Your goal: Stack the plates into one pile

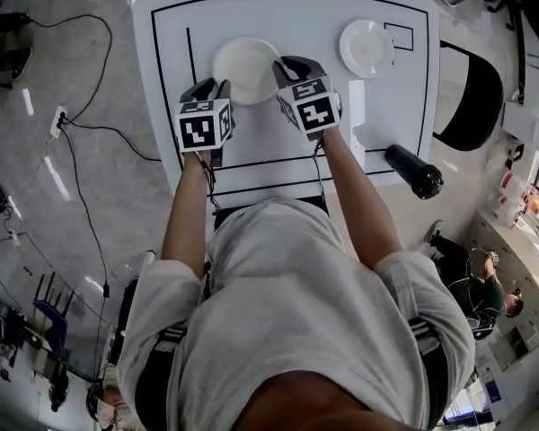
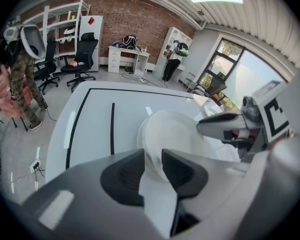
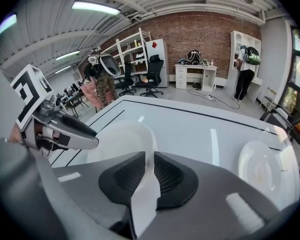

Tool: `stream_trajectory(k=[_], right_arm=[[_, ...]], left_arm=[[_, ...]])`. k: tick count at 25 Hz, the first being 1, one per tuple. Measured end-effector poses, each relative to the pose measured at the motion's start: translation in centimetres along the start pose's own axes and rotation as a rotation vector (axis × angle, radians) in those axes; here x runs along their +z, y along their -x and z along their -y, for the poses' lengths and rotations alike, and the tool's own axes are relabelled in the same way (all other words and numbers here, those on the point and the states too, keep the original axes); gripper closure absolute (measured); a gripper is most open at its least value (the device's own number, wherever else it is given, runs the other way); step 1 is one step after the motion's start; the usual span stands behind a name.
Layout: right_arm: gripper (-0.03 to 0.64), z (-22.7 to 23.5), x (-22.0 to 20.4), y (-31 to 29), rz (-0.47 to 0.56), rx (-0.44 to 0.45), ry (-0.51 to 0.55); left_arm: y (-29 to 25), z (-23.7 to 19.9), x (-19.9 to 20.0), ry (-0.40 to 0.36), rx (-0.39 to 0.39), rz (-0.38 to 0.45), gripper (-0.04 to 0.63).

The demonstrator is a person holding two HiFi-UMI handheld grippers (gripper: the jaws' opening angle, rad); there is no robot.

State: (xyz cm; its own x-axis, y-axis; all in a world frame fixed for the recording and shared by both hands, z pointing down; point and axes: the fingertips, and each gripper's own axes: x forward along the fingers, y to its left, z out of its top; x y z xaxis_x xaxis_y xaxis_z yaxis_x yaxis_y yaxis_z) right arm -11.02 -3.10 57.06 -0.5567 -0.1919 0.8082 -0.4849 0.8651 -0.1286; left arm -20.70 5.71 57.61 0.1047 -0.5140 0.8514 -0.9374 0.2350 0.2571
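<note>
Left claw (image 2: 152,156) first: it's clenched on the near-left rim of the centre plate (image 1: 245,68). In the left gripper view the white rim runs straight down into the narrow slot between the two dark pads, one pad on top of it and one beneath. The marker cube sits back towards the person, and the claw points steeply down at the white table (image 1: 278,7).

Moving across, the centre plate is a plain white one. It lies inside the black rectangle marked on the tabletop, close to the short black line on its left. I can't tell whether it's resting on the surface or just off it.

On to the right claw (image 3: 150,156), and it has the same plate by the opposite rim. The right gripper view shows its pads closed to a thin gap with the plate's edge pinched in it. So both claws grip one plate, which spans the space between them.

Further right, the second plate (image 1: 366,48) lies flat and alone, well apart from the held one. It sits just beside a small black-outlined box near the table's far right corner, and neither claw touches it.

At the table's right edge, nearer the person, a black bottle (image 1: 413,171) lies on its side. Past it a black chair seat (image 1: 472,97) stands against the table.
</note>
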Motion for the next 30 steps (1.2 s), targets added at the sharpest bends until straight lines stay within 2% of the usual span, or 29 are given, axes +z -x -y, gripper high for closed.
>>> stream_trajectory(k=[9,12,16,22,25,30], right_arm=[[0.557,0.1,-0.2,-0.8,-0.005,0.006,-0.007],[0.534,0.0,-0.6,-1.2,-0.022,0.015,0.001],[0.5,-0.1,-0.7,-1.3,-0.017,0.028,-0.005],[0.495,0.1,-0.5,-0.1,0.023,0.015,-0.008],[0.502,-0.1,-0.5,1.1,0.046,0.014,-0.007],[0.537,-0.7,-1.1,4.2,0.101,-0.002,0.003]], left_arm=[[-0.4,-0.5,0.3,0.018,0.004,0.007,0.489],[-0.4,-0.6,0.5,0.015,0.008,0.017,0.488],[0.0,-0.1,0.8,0.012,-0.008,0.041,0.44],[1.7,-1.3,0.3,-0.002,0.08,0.072,0.422],[3.1,-1.3,-0.1,0.027,0.104,0.111,0.453],[5.2,0.3,-1.2,0.025,0.14,0.161,0.534]])
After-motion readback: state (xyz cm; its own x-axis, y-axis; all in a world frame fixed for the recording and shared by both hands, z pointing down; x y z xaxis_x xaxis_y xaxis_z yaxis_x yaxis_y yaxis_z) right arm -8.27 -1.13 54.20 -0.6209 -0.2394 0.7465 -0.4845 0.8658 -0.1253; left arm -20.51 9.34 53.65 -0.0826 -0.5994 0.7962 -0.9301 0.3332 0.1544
